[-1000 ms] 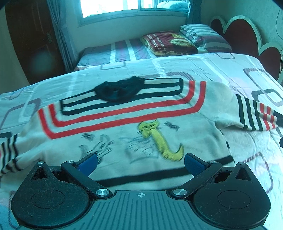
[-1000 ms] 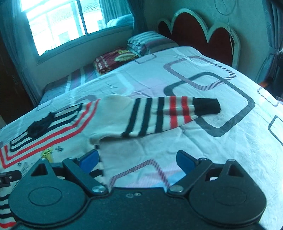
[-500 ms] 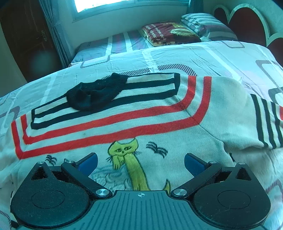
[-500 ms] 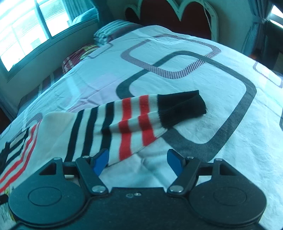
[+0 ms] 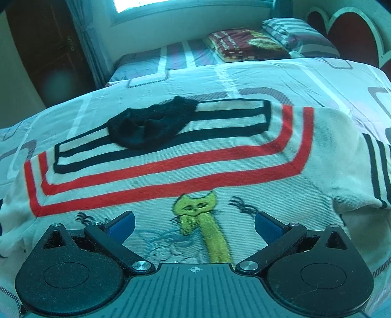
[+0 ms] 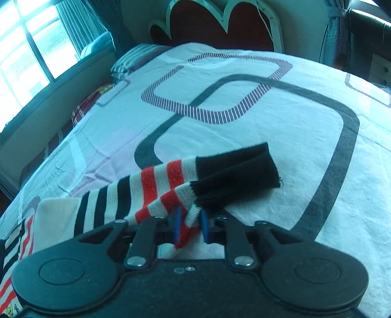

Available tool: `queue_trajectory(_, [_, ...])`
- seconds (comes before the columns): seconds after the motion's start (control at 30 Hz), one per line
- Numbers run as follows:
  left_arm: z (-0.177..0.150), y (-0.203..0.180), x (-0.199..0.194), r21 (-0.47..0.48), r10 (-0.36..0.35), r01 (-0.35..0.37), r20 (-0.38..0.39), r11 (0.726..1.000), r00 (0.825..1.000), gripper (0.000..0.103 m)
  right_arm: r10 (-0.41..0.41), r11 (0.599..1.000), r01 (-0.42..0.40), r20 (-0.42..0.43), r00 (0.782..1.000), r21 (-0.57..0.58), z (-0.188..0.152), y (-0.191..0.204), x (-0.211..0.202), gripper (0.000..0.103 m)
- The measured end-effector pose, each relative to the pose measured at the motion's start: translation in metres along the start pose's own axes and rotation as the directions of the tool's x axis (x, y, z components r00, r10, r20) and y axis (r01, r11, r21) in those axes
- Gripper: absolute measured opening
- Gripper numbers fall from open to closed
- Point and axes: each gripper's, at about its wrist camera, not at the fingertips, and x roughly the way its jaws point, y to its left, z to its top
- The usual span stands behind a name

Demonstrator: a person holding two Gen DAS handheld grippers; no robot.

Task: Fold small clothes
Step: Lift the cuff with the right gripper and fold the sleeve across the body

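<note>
Hand-held gripper on your left (image 5: 194, 226) hung open over the sweater (image 5: 171, 171) on the bed (image 6: 244, 97); right of the sweater's body, your right one (image 6: 189, 226) clenched the sleeve (image 6: 171, 186). You needed to lift it clear, then fold inward.

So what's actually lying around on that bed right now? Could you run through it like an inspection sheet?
Surface: bed sheet, white with grey rounded-rectangle outlines, lightly creased.
Job's things: cream sweater spread flat, red and black stripes, yellow cat on its front; its striped sleeve ends in a black cuff.
Clutter: folded red blanket and striped pillow at the far side.
Grippers: left gripper open above the sweater's front; right gripper shut on the sleeve.
Cables: a thin cord hangs by the headboard.
Surroundings: window, curtains, dark wooden door.
</note>
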Motion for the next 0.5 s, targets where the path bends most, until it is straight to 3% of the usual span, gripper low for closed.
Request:
queue_trajectory(0.1, [-0.002,0.016,-0.001,-0.024,0.009,-0.009,0.001,1.0,1.0,0.103,0.053,0.997,-0.049,0.062,0.997,-0.064,0.003,0.021,-0.013,0.009])
queue_trajectory(0.23, [-0.004,0.044,-0.003,-0.069,0.013,-0.013,0.004,0.998,1.0,0.103,0.197,0.967,-0.178,0.094,0.976,-0.185,0.0,0.077,-0.035,0.008])
queue_trajectory(0.37, [-0.007,0.082,-0.004,-0.123,0.034,-0.033,0.008,0.992,0.999,0.103,0.381,0.876,-0.346,0.043,0.924,-0.336,-0.03,0.163,-0.058,0.008])
queue_trajectory(0.5, [-0.015,0.128,-0.003,-0.181,0.06,-0.058,0.006,0.982,0.998,0.103,0.509,0.756,-0.504,-0.109,0.854,-0.417,-0.086,0.248,-0.065,0.008])
